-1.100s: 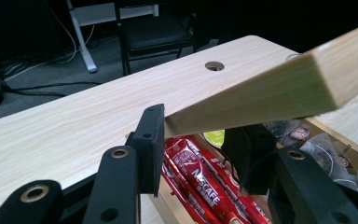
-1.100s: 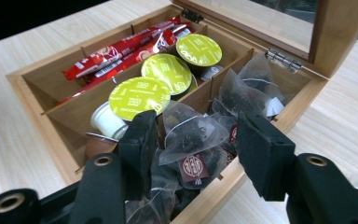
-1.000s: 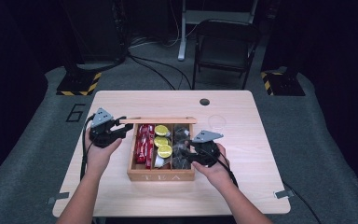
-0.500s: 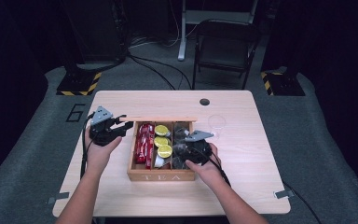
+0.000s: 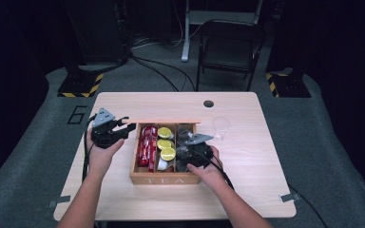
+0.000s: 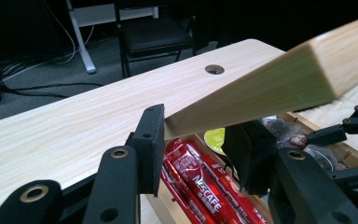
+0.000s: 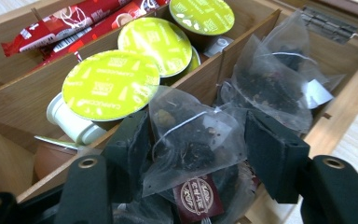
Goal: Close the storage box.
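A wooden tea box point(image 5: 161, 179) stands mid-table. Its lid point(image 5: 171, 121) is raised, and my left gripper point(image 5: 128, 128) is shut on the lid's left end point(image 6: 284, 79), both pads point(image 6: 151, 140) pressing it. Red coffee sachets point(image 6: 196, 177) fill the left compartment and green-topped pods point(image 7: 112, 84) the middle one. My right gripper point(image 5: 188, 153) reaches down into the right compartment of tea bags. Its jaws have just been opening. A mesh tea bag point(image 7: 191, 140) lies between the fingers of the right gripper point(image 7: 196, 149), loose on the pile, with a gap at the right pad.
A clear plastic cup point(image 5: 220, 127) stands just right of the box's back corner. A cable hole point(image 5: 208, 103) sits near the table's far edge. A folding chair point(image 5: 228, 47) stands beyond the table.
My right gripper has sunk into the right compartment and shifted slightly left, and its jaws stand wider. The left gripper and the lid have not moved.
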The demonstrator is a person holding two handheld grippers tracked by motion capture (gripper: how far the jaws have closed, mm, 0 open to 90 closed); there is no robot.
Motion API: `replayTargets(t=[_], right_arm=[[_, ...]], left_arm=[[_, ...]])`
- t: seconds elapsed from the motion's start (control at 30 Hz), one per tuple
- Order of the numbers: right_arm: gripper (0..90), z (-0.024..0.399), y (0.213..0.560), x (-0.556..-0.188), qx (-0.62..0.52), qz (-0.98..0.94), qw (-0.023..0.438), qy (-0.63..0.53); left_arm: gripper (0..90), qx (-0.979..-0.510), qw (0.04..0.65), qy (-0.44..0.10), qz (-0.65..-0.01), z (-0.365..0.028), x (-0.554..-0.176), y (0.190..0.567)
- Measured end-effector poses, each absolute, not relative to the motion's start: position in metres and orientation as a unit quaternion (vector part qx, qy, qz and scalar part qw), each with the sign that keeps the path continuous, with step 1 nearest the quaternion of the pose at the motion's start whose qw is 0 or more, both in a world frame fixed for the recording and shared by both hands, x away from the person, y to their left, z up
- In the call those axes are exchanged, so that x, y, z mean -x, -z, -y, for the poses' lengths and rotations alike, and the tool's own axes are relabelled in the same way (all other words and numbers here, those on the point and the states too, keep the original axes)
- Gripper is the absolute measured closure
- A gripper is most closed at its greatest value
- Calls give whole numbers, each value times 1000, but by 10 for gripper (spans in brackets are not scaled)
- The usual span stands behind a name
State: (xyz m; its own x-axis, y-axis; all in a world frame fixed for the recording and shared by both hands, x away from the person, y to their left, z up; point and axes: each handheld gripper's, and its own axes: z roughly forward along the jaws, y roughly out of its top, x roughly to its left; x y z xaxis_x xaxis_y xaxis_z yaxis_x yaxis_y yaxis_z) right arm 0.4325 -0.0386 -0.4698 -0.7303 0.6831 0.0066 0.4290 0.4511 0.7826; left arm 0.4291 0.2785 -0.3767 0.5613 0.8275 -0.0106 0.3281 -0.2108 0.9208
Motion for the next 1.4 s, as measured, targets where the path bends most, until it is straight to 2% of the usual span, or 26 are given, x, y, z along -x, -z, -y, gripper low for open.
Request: replayTargets(t=[0.37,0.5,0.7,1.0,1.4], right_arm=[[525,32,475,-433,-326,-847,153,-391],[608,33,475,-434,-319,-851,153,-387],[663,33,474,-434,-320,-849,151,-392],[683,38,466,-433,-321,-839,164,-407],[688,44,448,-429,-317,-829,155,-435]], left_arm=[[585,-735,490,-255,-393,-279,-429,377],[585,-735,490,-255,-393,-279,-429,377],[584,-736,490,-254,-392,-279,-429,377],[583,-736,491,-253,-392,-279,-429,377],[582,-737,489,-253,-392,-279,-429,377]])
